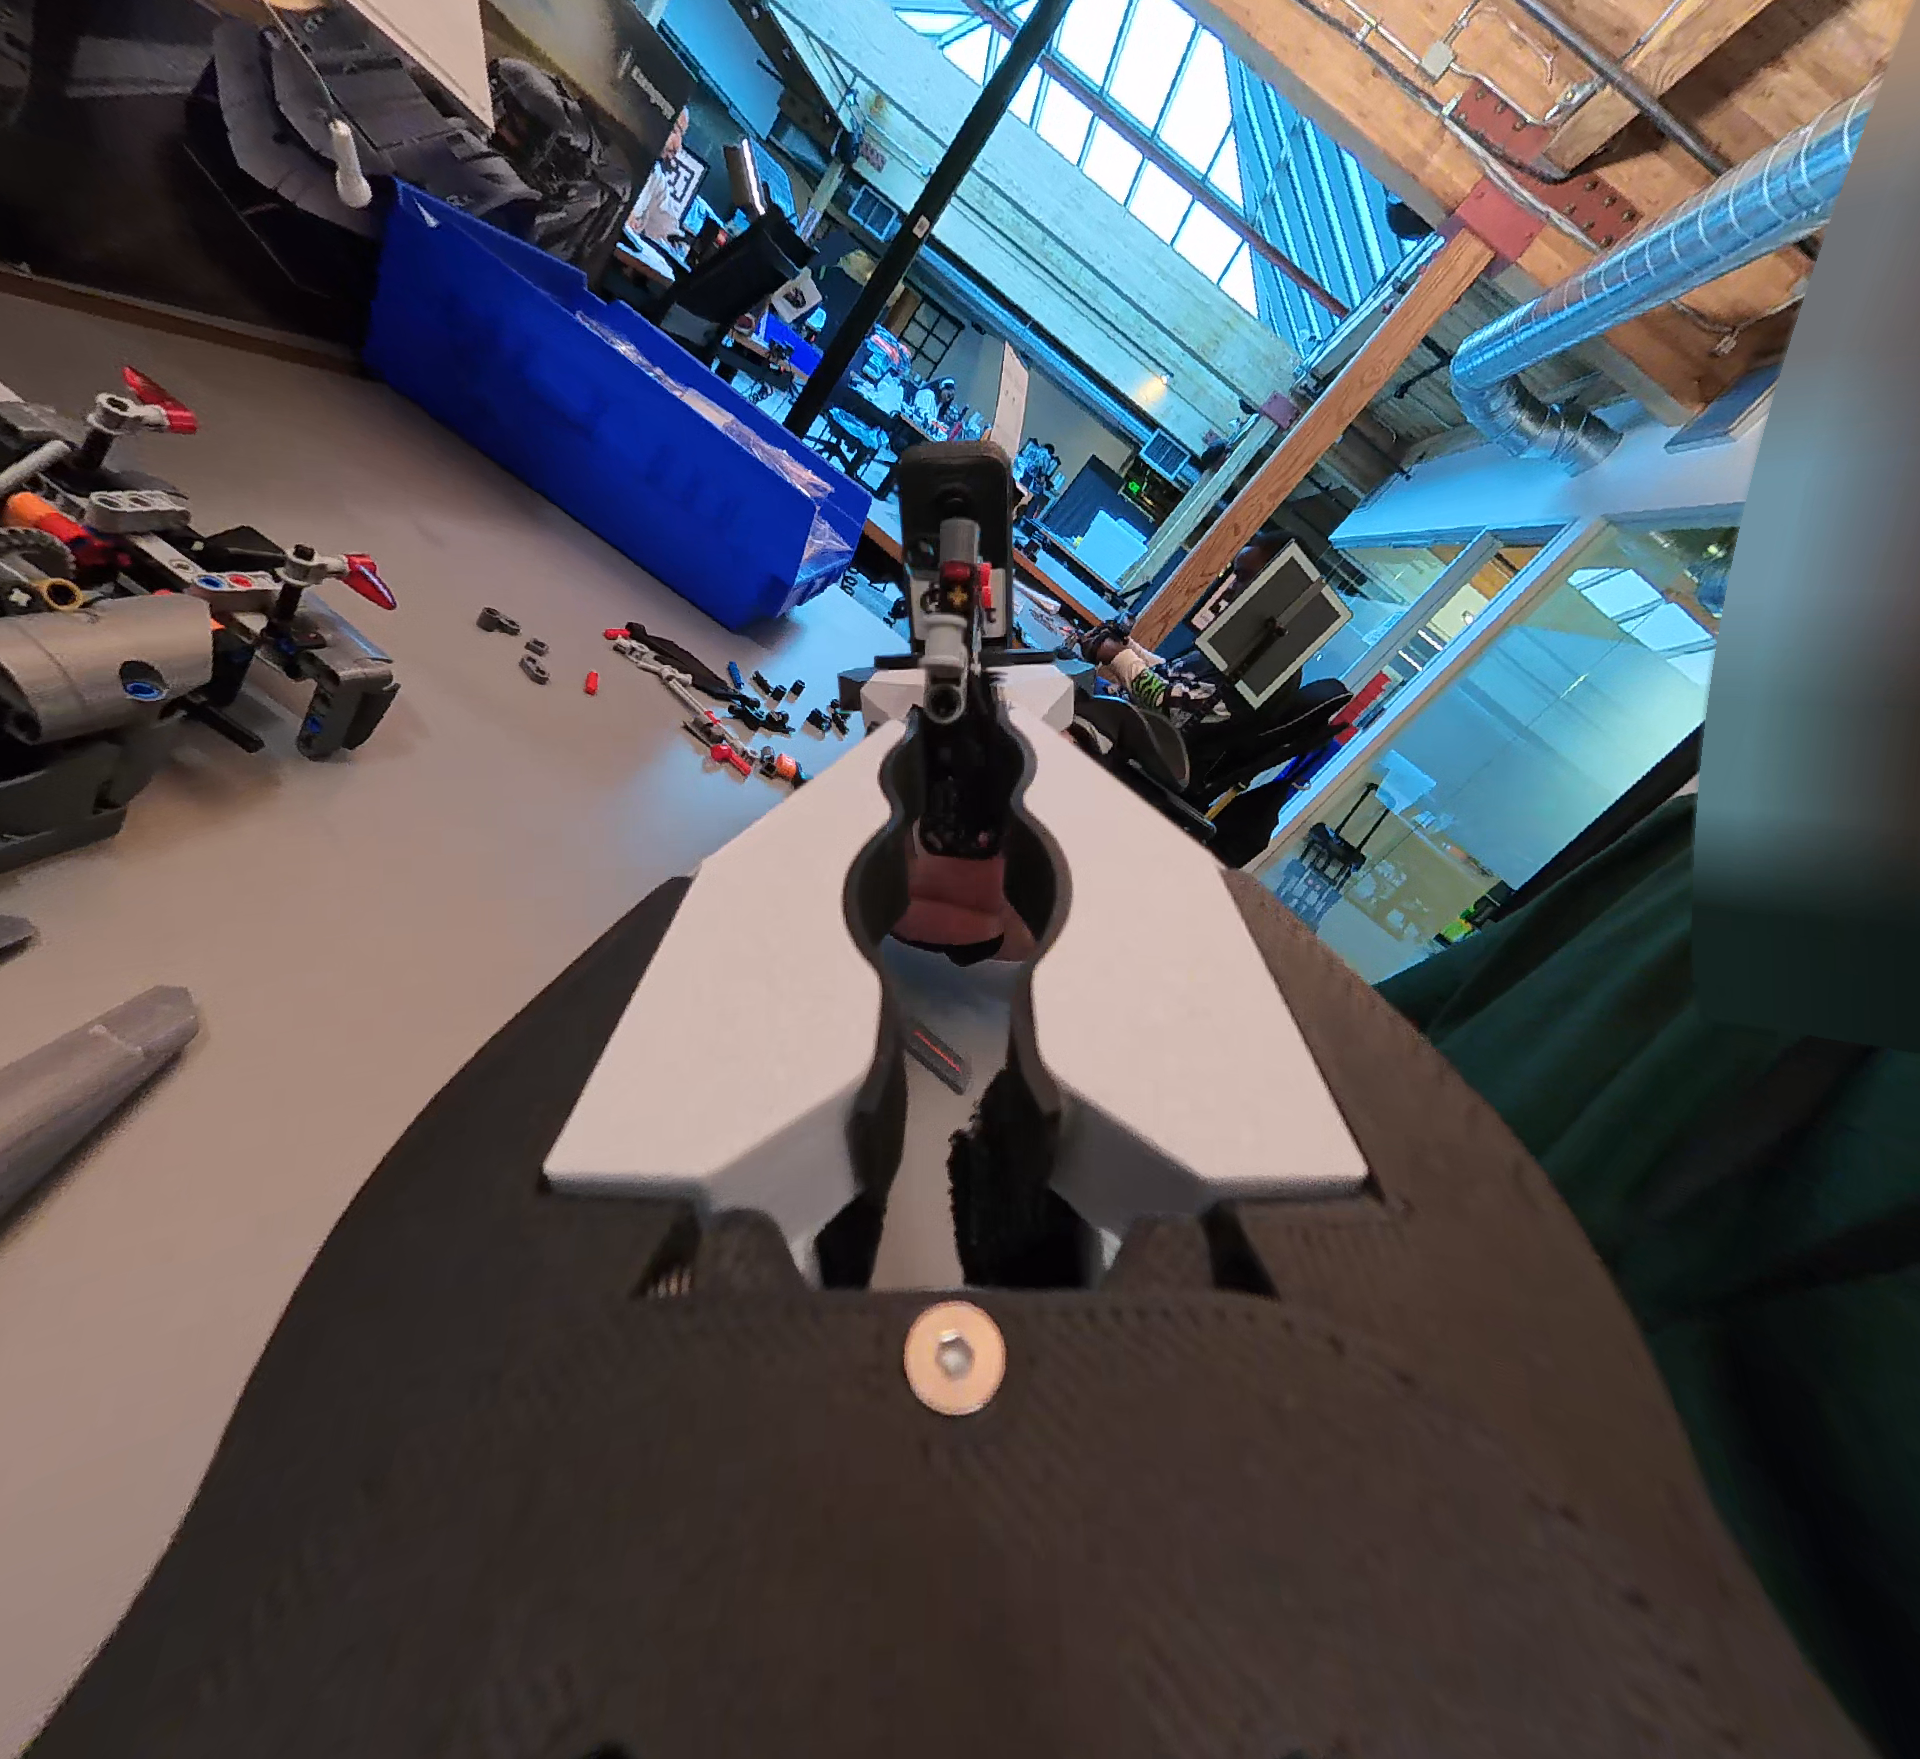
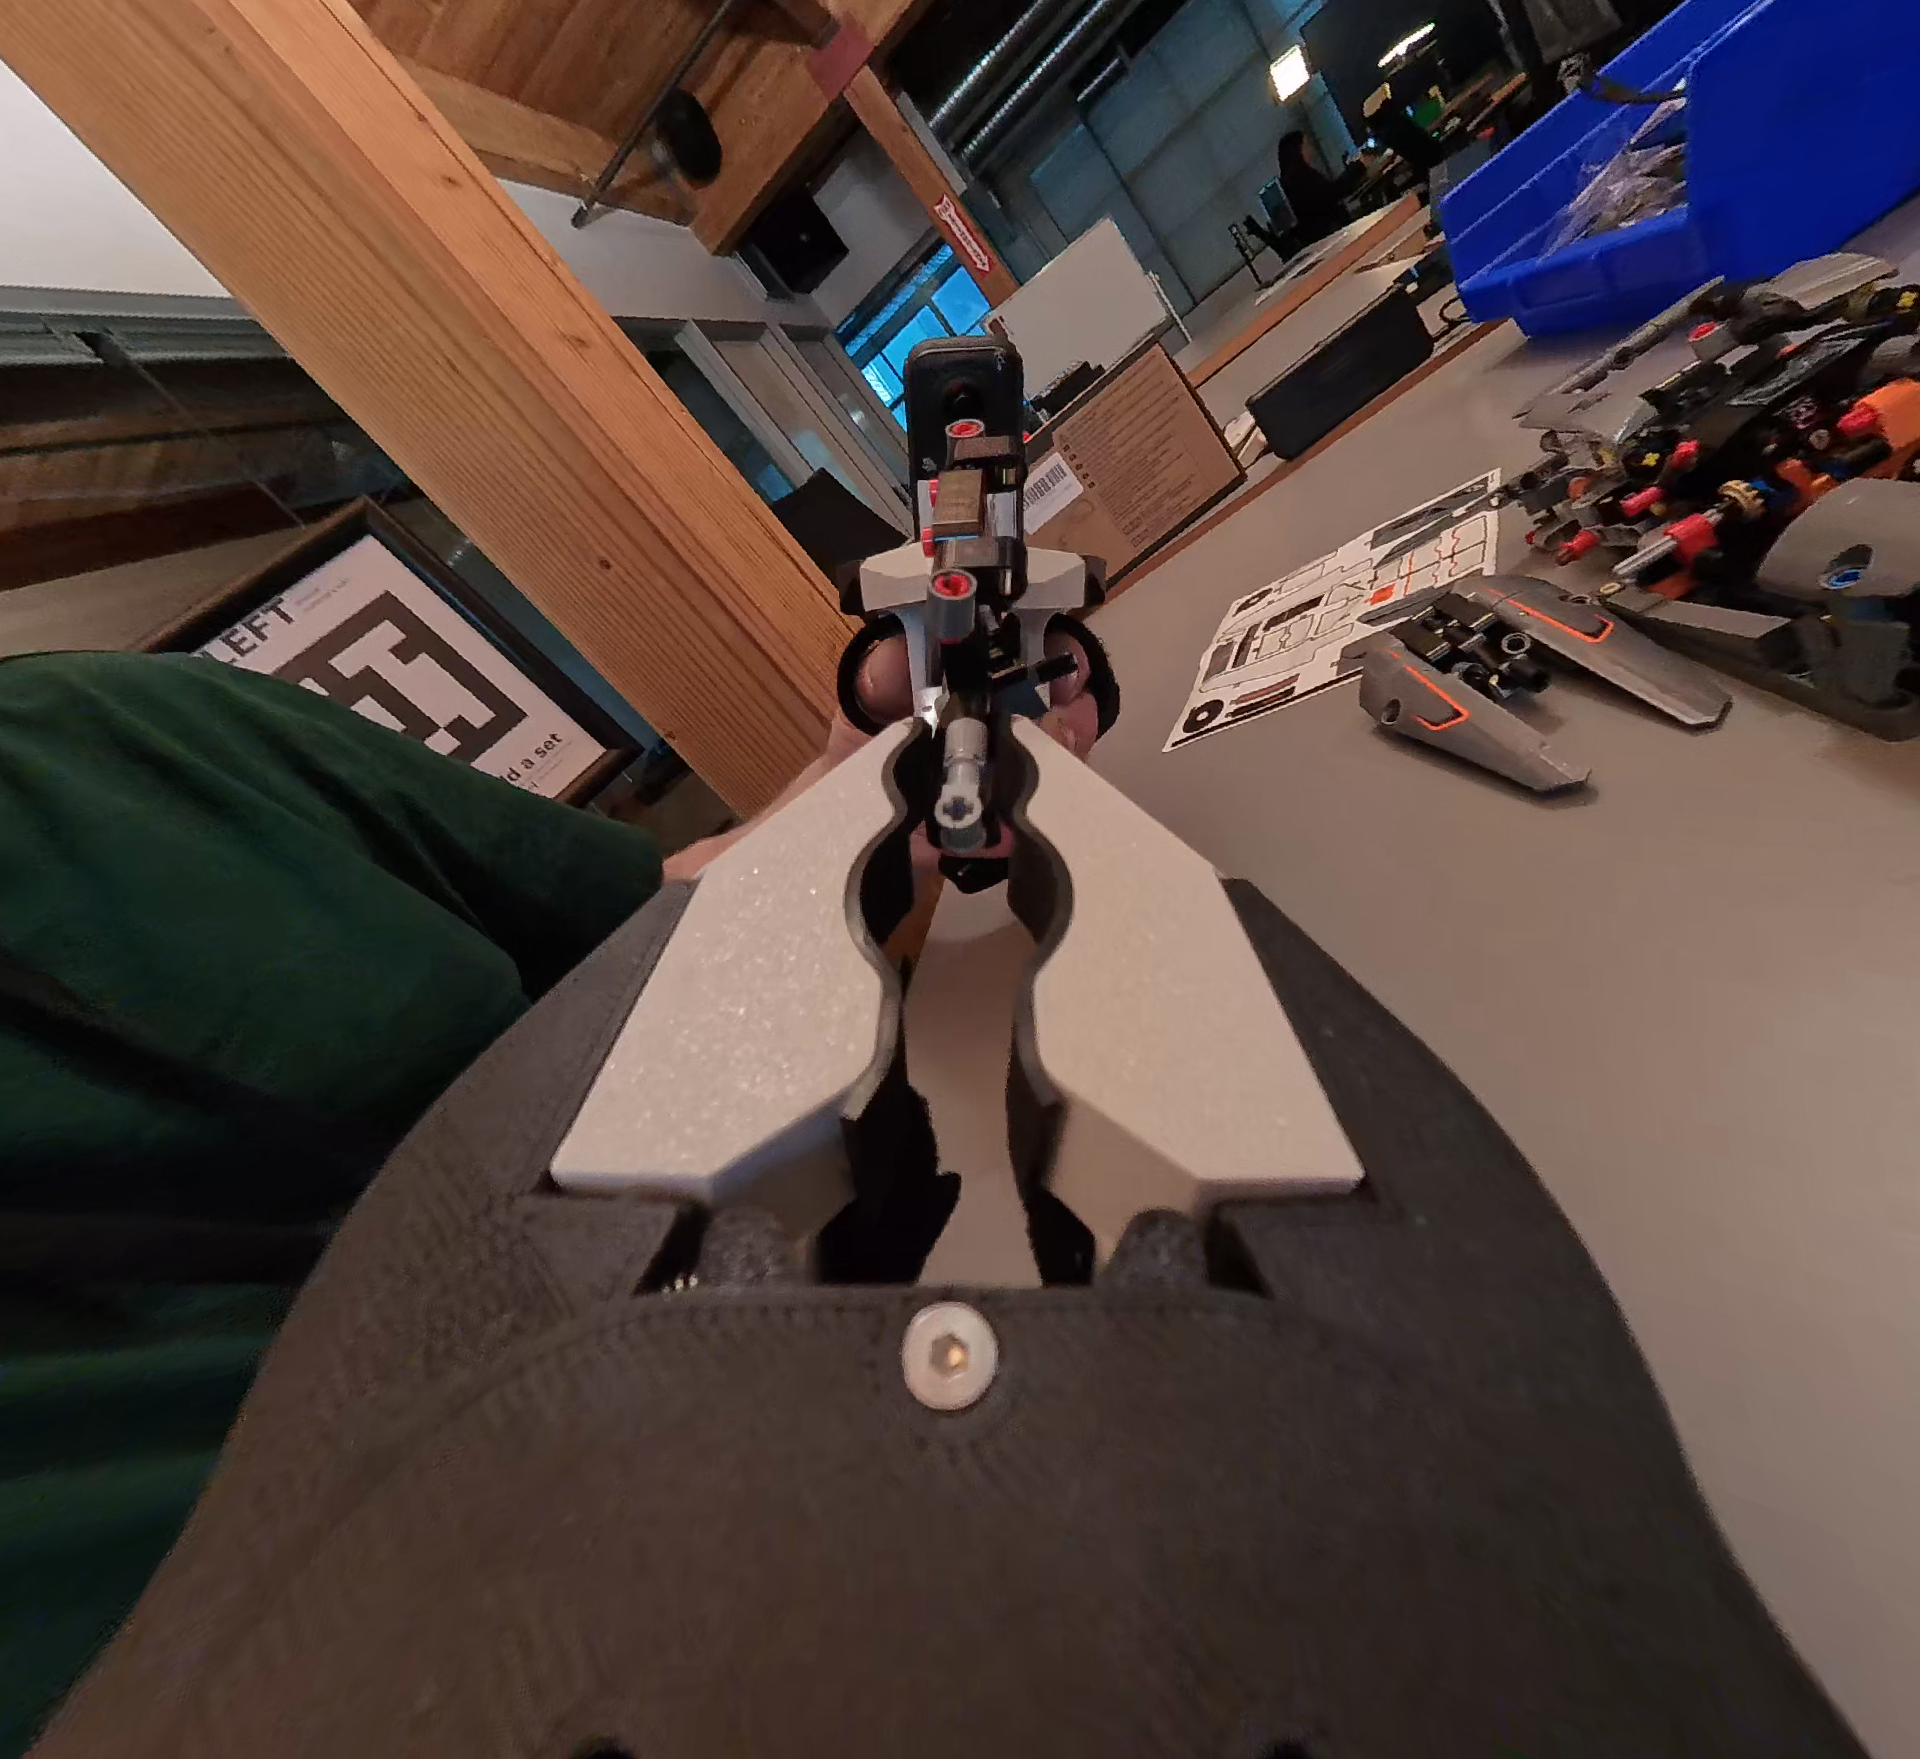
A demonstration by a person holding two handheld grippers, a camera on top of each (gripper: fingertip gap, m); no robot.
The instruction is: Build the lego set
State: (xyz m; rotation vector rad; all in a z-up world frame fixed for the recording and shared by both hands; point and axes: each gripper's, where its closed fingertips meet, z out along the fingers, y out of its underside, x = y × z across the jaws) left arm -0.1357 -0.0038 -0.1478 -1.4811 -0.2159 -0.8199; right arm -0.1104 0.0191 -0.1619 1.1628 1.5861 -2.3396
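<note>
A small lego sub-assembly [image 1: 953,660] of black beams, grey pins and red bits hangs in the air between my two grippers, which face each other. My left gripper [image 1: 951,733] is shut on its near end. My right gripper [image 2: 961,759] is shut on the other end of the sub-assembly [image 2: 961,790], where a grey cross-ended pin points at the camera. Each view shows the other gripper just beyond the piece: the right one in the left wrist view [image 1: 961,686], the left one in the right wrist view [image 2: 971,592]. The partly built lego car [image 1: 156,629] [image 2: 1766,504] lies on the grey table [image 1: 312,878].
Loose small pieces [image 1: 727,691] lie scattered on the table near a blue bin [image 1: 582,421] [image 2: 1714,151]. A sticker sheet [image 2: 1340,608] and a grey panel part with orange lines [image 2: 1475,691] lie beside the car. A grey panel [image 1: 83,1075], a black pole [image 1: 966,140] and a person's green sleeve [image 2: 208,930] are close. About 5 centimeters separates my left fingertips from my right. From either gripper's tips it is about 20 centimeters to the partly built lego car [image 1: 156,629].
</note>
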